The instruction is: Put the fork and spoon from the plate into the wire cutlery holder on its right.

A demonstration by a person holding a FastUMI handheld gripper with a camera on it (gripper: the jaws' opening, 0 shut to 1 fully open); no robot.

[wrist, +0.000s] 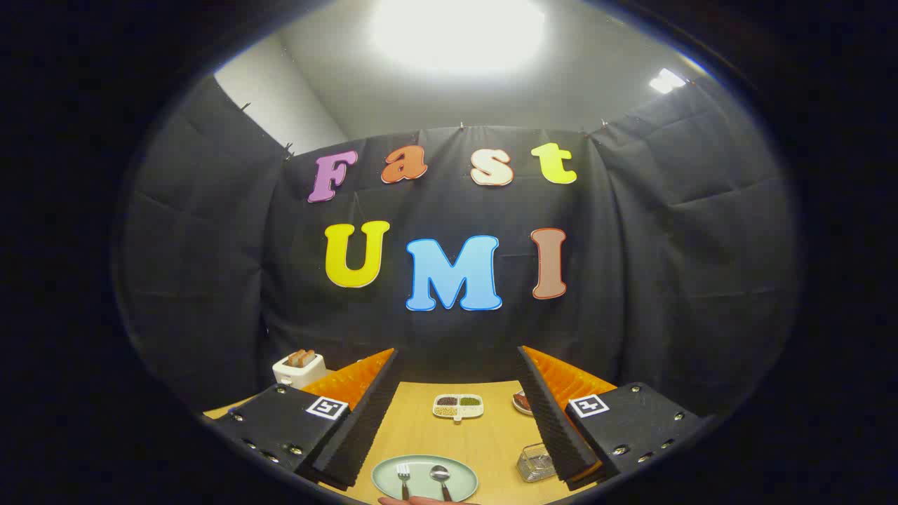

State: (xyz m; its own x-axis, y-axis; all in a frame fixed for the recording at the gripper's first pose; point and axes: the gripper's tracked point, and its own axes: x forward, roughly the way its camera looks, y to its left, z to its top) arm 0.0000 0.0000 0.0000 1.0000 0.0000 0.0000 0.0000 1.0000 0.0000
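A pale green plate (459, 473) lies on the wooden table between my fingers, low and near. On it a fork (403, 477) lies on the left and a spoon (440, 478) beside it on the right, handles toward me. The wire cutlery holder (535, 463) stands to the plate's right, next to my right finger (554, 414). My gripper (457, 407) is open, held high above the table, with nothing between the fingers. A fingertip of a person's hand (424, 501) shows at the plate's near edge.
A divided white dish (457, 407) with beans sits farther back on the table (421, 428). A white toaster (299, 369) with bread stands at the back left. A small plate with food (521, 402) peeks out by my right finger.
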